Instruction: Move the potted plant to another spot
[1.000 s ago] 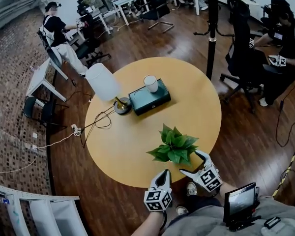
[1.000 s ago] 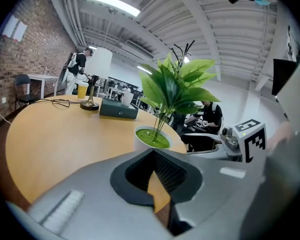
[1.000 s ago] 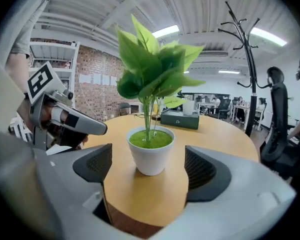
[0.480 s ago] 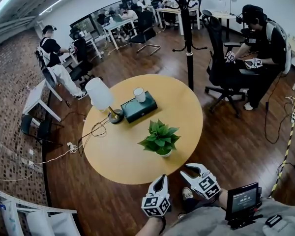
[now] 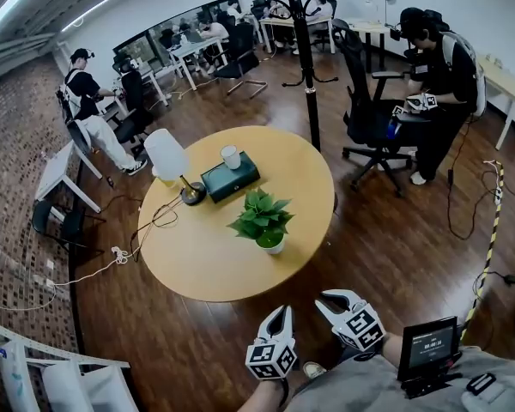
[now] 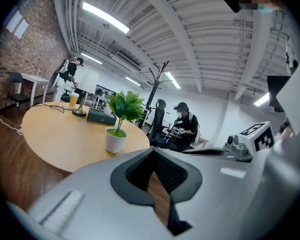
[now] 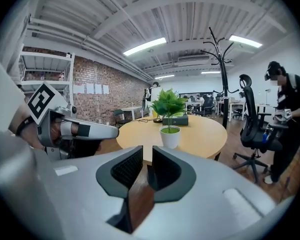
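Observation:
The potted plant (image 5: 259, 217), green leaves in a small white pot, stands on the round wooden table (image 5: 206, 260) toward its near right side. Both grippers hang off the table's near edge, over the floor and well short of the pot. My left gripper (image 5: 279, 313) is shut and empty. The jaws of my right gripper (image 5: 328, 299) are closing to a narrow slit with nothing between them. In the left gripper view the plant (image 6: 117, 129) is ahead to the left; in the right gripper view the plant (image 7: 169, 119) is straight ahead beyond the jaws (image 7: 147, 153).
On the table's far side stand a white-shaded lamp (image 5: 167, 157) and a dark green box (image 5: 232, 178) with a white cup (image 5: 230, 155) on it. A cable (image 5: 150, 221) trails off the left edge. A coat rack (image 5: 305, 58), an office chair (image 5: 365, 114) and a person (image 5: 438, 67) are beyond.
Both grippers have drawn back from the pot and off the table edge. The right jaws went from wide open beside the pot to nearly closed. The plant stays on the table.

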### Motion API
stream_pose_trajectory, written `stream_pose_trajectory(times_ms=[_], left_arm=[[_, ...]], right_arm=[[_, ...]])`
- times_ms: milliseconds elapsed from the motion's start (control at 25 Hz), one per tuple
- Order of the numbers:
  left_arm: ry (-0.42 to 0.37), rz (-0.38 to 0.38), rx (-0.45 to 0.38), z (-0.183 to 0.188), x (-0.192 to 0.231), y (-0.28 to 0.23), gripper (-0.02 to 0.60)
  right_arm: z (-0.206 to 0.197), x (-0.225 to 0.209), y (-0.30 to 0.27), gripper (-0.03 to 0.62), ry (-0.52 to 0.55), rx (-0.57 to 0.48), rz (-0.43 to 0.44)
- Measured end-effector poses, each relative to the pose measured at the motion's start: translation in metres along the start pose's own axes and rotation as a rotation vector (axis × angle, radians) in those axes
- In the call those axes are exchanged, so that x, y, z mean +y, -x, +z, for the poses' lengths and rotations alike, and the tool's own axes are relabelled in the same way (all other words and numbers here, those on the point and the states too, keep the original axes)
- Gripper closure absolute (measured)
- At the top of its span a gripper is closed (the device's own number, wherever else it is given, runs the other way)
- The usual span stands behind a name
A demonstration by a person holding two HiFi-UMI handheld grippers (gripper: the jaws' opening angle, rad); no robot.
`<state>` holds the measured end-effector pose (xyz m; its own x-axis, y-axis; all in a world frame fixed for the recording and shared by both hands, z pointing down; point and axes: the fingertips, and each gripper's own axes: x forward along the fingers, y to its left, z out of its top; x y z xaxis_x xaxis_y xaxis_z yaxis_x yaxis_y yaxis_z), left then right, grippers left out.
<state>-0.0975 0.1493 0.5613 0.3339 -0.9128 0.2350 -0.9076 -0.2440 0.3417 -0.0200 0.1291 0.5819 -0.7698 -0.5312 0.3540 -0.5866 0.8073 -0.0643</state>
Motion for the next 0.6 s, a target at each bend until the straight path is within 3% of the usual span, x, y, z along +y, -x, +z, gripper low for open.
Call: stream_pose_trajectory(times_ms=[280,600], left_arm=[[0.014,0.031,-0.029,-0.004,-0.011,0.014,0.58],[0.009,0.003,-0.045,0.003,-0.014,0.008,0.58]], right_arm=[[0.0,0.019,0.014,0.551,0.03,-0.004,0.072],[0.005,0.016,0.013,0.58,0.014,-0.007,0.059]])
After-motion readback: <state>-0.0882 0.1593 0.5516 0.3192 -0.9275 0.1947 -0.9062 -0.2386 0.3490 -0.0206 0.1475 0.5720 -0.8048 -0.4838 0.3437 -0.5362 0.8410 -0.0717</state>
